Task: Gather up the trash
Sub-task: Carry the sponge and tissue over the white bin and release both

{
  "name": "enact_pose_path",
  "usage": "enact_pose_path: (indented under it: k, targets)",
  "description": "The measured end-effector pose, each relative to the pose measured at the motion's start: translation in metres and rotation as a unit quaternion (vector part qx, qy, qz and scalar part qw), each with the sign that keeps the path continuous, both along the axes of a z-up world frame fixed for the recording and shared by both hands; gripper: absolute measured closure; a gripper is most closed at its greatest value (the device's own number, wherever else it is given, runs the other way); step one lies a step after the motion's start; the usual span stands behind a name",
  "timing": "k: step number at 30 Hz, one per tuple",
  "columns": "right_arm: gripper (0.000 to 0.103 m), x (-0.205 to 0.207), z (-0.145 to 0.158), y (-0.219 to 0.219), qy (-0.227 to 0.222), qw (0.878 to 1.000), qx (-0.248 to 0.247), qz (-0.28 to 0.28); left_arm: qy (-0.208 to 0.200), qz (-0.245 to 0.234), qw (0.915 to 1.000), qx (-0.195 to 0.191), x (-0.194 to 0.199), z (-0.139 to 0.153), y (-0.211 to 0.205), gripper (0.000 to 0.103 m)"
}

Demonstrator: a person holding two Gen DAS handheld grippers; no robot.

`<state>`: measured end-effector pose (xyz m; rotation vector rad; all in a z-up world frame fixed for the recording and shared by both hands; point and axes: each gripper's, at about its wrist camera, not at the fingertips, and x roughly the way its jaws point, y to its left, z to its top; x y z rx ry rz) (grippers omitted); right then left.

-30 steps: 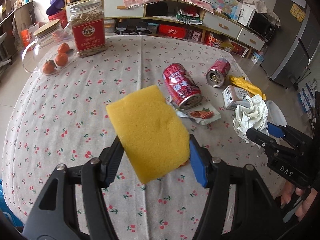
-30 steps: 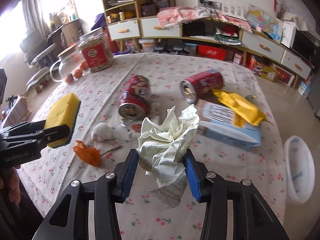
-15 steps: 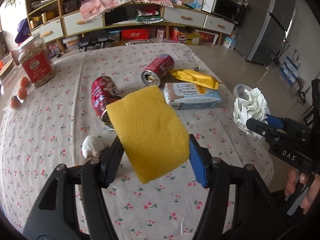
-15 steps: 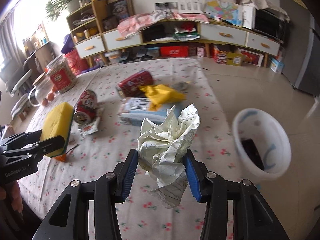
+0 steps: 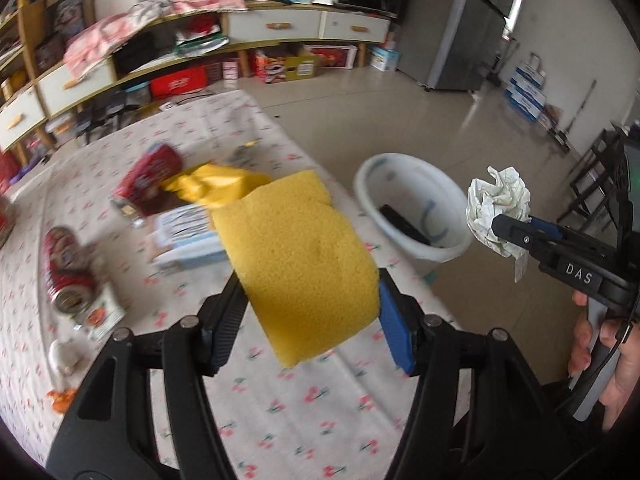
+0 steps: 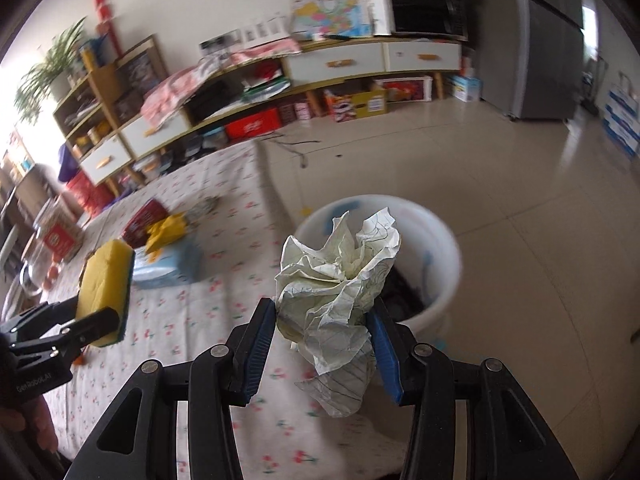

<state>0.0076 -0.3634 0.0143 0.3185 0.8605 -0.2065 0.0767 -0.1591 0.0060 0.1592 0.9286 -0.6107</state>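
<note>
Both tools loaded beside the white bin [image 6: 436, 240].

Right gripper [image 6: 324, 340] clamped on crumpled paper [image 6: 340, 276], held just above the bin's near rim; left gripper [image 5: 310, 312] clamped on a yellow sponge [image 5: 300, 256], over the table [image 5: 280, 400] edge nearest the bin. Dark contents in the bin, partly hidden behind the paper, hard to identify. Motion-blurred on the cherry-print cloth, away from the bin: red cans [image 5: 64, 272], a yellow wrapper [image 5: 212, 186], a pale blue box [image 5: 188, 236]. Tiled floor under the bin, cluttered shelving along the far wall.
</note>
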Motion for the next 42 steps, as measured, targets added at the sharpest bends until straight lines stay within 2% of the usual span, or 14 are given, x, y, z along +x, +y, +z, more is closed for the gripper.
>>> enact_pose_path:
  k: [7,10,13,18,20,23,24,29,37,42]
  targets:
    - [0.054,-0.019,-0.008,-0.056,0.012,0.998,0.019,-0.053,0.001,-0.069,0.9976,0.011,0.011,-0.011,-0.073,0.039]
    - [0.054,-0.025,-0.013,-0.073,0.020,0.997,0.039,-0.067,-0.004,-0.083,0.9964,0.019,0.021,-0.018,-0.100,0.039]
    - [0.054,-0.026,-0.015,-0.085,0.020,0.996,0.056,-0.073,-0.009,-0.099,0.9950,0.012,0.029,-0.022,-0.119,0.038]
    - [0.054,-0.023,-0.009,-0.090,0.016,0.996,0.051,-0.078,-0.009,-0.114,0.9935,0.000,0.039,-0.032,-0.133,0.035]
    - [0.054,-0.022,-0.007,-0.090,0.013,0.995,0.054,-0.078,-0.006,-0.106,0.9943,0.002,0.042,-0.033,-0.133,0.031]
    - [0.054,-0.021,-0.005,-0.089,0.013,0.996,0.050,-0.076,-0.002,-0.095,0.9954,-0.011,0.041,-0.031,-0.126,0.019]
    - [0.054,-0.016,-0.006,-0.090,0.013,0.996,0.050,-0.076,-0.002,-0.093,0.9955,-0.014,0.040,-0.031,-0.125,0.018]
    - [0.054,-0.014,-0.006,-0.086,0.015,0.996,0.049,-0.077,0.006,-0.086,0.9961,-0.015,0.043,-0.030,-0.119,0.018]
    - [0.052,-0.002,-0.006,-0.083,0.021,0.996,0.042,-0.074,0.008,-0.064,0.9978,-0.018,0.041,-0.021,-0.081,0.017]
    - [0.052,0.012,-0.007,-0.073,0.028,0.997,0.028,-0.066,0.003,-0.042,0.9988,-0.028,0.037,-0.012,-0.047,0.008]
